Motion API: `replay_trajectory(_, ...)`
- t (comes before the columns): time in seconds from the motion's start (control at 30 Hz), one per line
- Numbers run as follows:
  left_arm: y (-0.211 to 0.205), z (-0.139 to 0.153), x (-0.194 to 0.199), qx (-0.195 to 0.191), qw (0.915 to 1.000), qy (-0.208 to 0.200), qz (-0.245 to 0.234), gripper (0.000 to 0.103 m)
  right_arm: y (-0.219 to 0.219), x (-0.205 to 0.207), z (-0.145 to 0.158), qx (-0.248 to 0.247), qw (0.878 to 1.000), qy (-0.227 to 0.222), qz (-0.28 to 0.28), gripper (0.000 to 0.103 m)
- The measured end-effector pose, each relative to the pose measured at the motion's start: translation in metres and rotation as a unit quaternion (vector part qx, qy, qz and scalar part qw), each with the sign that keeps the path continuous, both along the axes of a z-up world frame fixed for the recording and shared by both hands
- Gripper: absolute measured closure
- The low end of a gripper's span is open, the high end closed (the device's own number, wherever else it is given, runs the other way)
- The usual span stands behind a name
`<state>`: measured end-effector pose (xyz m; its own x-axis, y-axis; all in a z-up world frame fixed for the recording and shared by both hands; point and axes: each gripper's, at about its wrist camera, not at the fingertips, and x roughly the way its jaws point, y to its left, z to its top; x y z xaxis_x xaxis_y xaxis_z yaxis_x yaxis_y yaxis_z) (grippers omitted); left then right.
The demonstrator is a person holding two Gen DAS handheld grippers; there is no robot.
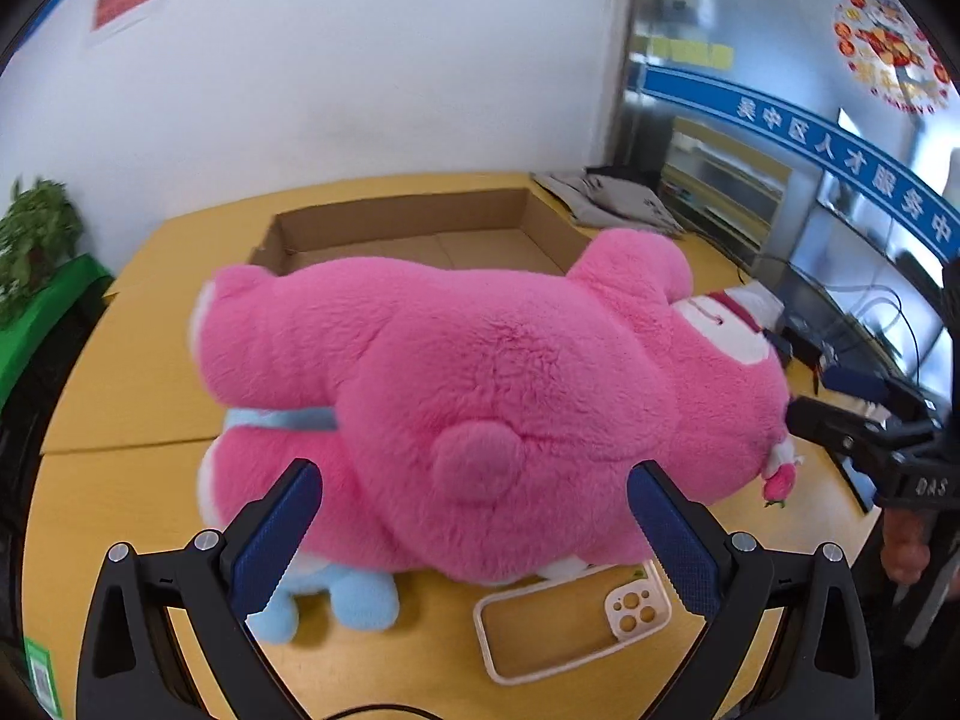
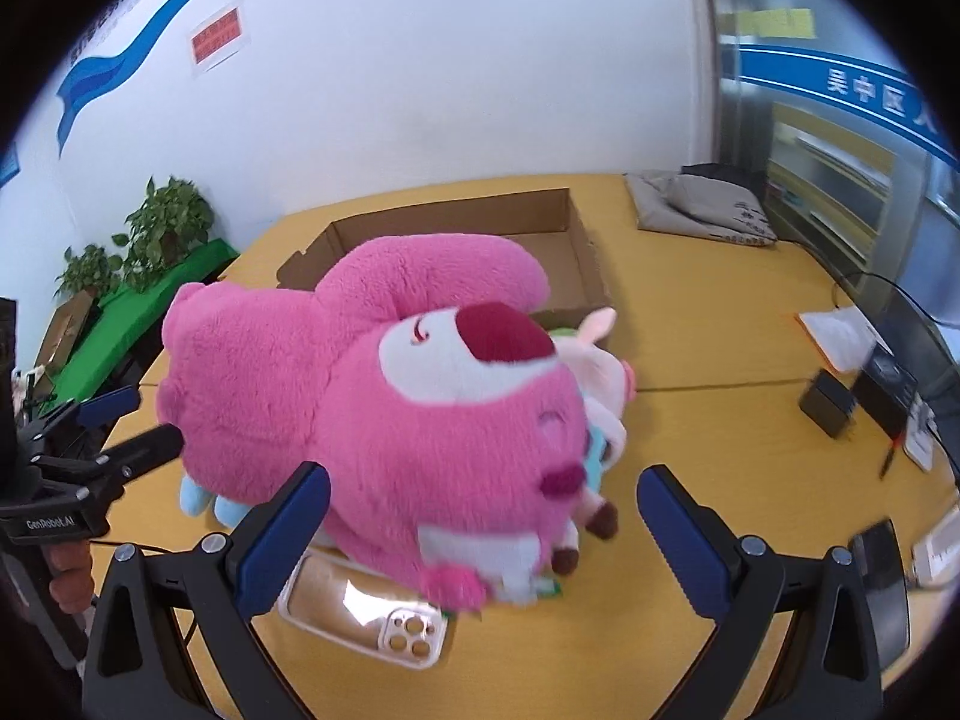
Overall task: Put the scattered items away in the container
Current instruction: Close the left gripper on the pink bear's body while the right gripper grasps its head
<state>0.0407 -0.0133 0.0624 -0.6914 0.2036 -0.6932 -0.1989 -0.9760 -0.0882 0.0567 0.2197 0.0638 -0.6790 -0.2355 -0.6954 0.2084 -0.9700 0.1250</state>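
Note:
A big pink plush bear point(image 1: 480, 372) lies across the yellow table in front of an open cardboard box point(image 1: 420, 228). My left gripper point(image 1: 474, 534) is open, with the bear's back and tail between its fingers. My right gripper point(image 2: 483, 534) is open around the bear's head point(image 2: 456, 420). A blue plush point(image 1: 336, 600) and a white-pink plush point(image 2: 600, 378) lie partly under the bear. A clear phone case point(image 1: 570, 618) lies on the table below it, and shows in the right wrist view point(image 2: 372, 612). The box point(image 2: 576, 240) looks empty.
A grey cloth bag point(image 2: 696, 210) lies at the table's back right. A small black box point(image 2: 828, 402), papers point(image 2: 840, 330), a monitor and cables sit at the right edge. Potted plants point(image 2: 162, 228) and a green shelf stand left of the table.

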Motion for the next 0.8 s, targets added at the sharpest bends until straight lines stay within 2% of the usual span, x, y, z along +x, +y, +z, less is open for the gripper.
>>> replay_trajectory(0.07, -0.001, -0.012, -0.019, -0.002, 0.9998, -0.017, -0.007, 0.0, -0.006, -0.022, -0.015, 0.017, 1.0, -0.021, 0.001, 0.001)
replay_trajectory(0.17, -0.011, -0.027, -0.037, 0.04, 0.998, -0.038, -0.03, 0.0, -0.014, -0.046, -0.035, 0.016, 0.999, -0.039, 0.012, 0.002)
replay_trajectory(0.23, -0.016, -0.031, -0.042, 0.057, 0.9968, -0.04, -0.039, 0.011, -0.012, -0.052, -0.041, -0.007, 0.999, -0.04, 0.017, 0.002)
replay_trajectory(0.33, -0.017, -0.03, -0.041, 0.069, 0.9955, -0.044, -0.048, 0.027, -0.011, -0.05, -0.044, -0.024, 0.999, -0.031, 0.027, 0.018)
replay_trajectory(0.37, -0.017, -0.029, -0.04, 0.071, 0.9952, -0.044, -0.051, 0.031, -0.012, -0.047, -0.043, -0.026, 0.999, -0.026, 0.029, 0.027)
replay_trajectory(0.4, -0.018, -0.027, -0.038, 0.074, 0.9949, -0.045, -0.052, 0.037, -0.013, -0.044, -0.04, -0.025, 0.999, -0.02, 0.031, 0.035)
replay_trajectory(0.43, -0.02, -0.025, -0.037, 0.082, 0.9941, -0.047, -0.053, 0.045, -0.014, -0.041, -0.037, -0.024, 0.999, -0.015, 0.033, 0.038)
replay_trajectory(0.53, -0.026, -0.015, -0.033, 0.106, 0.9917, -0.05, -0.053, 0.06, -0.013, -0.032, -0.024, -0.03, 0.999, 0.003, 0.037, 0.047)
replay_trajectory(0.6, -0.026, -0.005, -0.028, 0.103, 0.9922, -0.043, -0.056, 0.063, -0.015, -0.028, -0.014, -0.031, 0.999, 0.015, 0.041, 0.051)
replay_trajectory(0.8, -0.034, 0.039, -0.029, 0.104, 0.9934, 0.004, -0.048, 0.063, -0.024, -0.039, 0.031, -0.033, 0.995, 0.067, 0.06, 0.053)
